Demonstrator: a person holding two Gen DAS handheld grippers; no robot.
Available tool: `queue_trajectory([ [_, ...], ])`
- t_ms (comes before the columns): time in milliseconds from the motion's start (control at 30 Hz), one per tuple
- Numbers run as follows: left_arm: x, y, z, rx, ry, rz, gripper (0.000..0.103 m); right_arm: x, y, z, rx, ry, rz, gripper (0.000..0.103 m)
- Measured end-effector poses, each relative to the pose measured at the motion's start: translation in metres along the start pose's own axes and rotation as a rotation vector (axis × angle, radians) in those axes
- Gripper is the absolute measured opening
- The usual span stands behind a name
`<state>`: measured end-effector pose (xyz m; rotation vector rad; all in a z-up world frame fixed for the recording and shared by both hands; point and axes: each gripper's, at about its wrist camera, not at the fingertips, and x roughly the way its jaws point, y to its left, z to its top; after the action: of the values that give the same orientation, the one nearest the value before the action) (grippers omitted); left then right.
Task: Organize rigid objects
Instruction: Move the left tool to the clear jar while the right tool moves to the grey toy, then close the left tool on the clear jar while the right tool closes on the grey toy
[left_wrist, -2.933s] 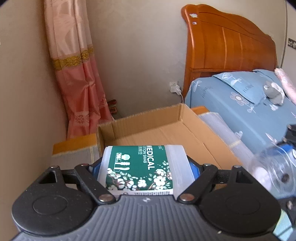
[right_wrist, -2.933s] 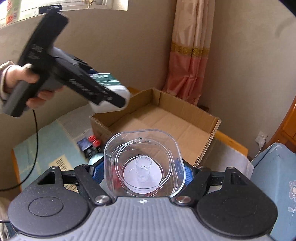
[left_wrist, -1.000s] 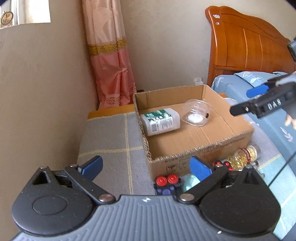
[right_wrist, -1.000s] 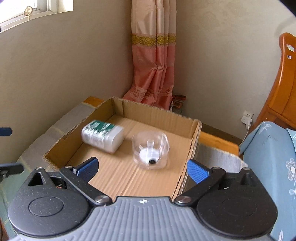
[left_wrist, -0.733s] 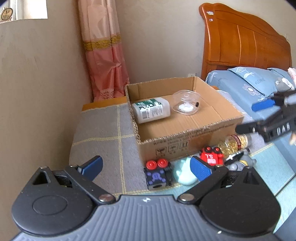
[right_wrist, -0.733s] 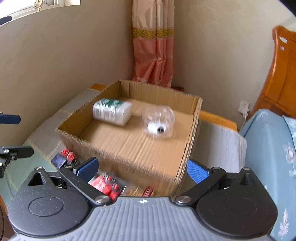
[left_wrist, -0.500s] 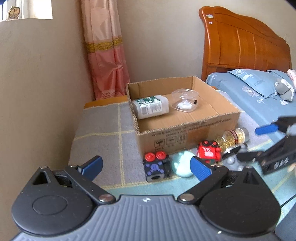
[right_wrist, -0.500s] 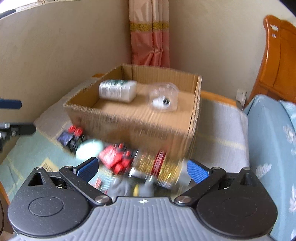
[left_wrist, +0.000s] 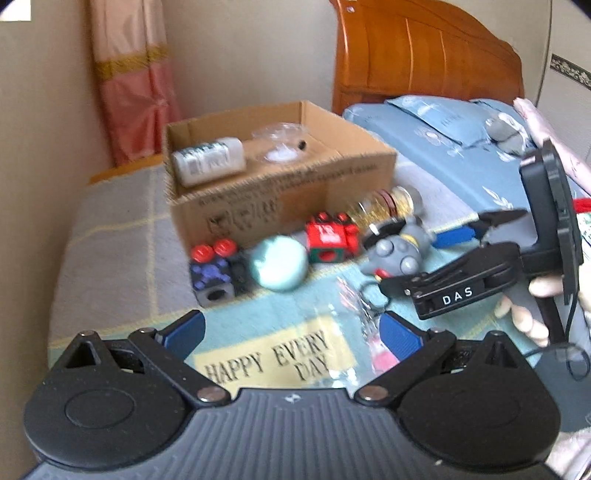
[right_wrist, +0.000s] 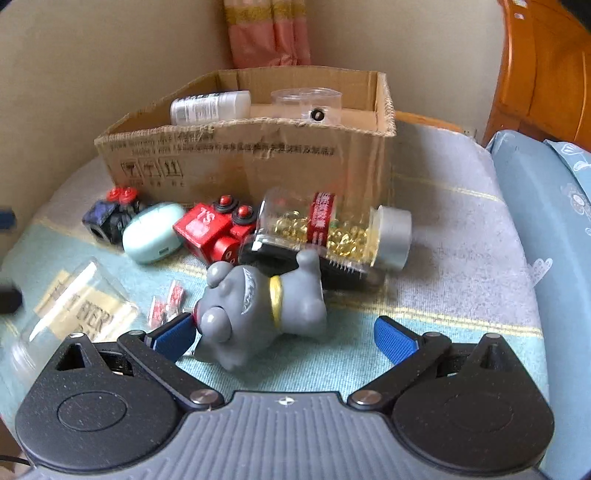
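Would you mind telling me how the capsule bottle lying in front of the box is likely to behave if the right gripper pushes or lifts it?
The capsule bottle lies on its side and looks round, so a push would probably roll it. Its clear wall looks smooth, so the fingers may slip. It looks fairly full of capsules, so probably weighty for its size.

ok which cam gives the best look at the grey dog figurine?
Right wrist. The grey dog figurine lies on its side right before the open right gripper, large and sharp, gold collar visible. The left wrist view shows the same figurine smaller, blurred, and partly hidden behind the right gripper's fingers.
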<state>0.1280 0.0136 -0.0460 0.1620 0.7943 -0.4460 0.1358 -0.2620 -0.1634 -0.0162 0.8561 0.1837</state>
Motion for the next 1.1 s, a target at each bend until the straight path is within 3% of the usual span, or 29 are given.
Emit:
queue_trajectory([
  [133, 0.009, -0.006, -0.009, 0.018, 0.03, -0.043, 0.1, 0.0, 0.005, -0.005, -0.052, -0.014, -0.017, 0.103],
  [400, 0.013, -0.003, -0.027, 0.036, 0.098, -0.043, 0.1, -0.001, 0.004, -0.008, -0.058, -0.046, -0.016, 0.103],
  [867, 0.015, 0.044, -0.029, -0.039, 0.104, 0.094, 0.1, -0.003, 0.005, -0.012, -0.055, -0.064, -0.021, 0.103],
  [1100, 0.023, 0.067, -0.027, -0.07, 0.116, 0.231, 0.1, -0.006, 0.004, -0.016, -0.064, -0.067, -0.018, 0.103],
])
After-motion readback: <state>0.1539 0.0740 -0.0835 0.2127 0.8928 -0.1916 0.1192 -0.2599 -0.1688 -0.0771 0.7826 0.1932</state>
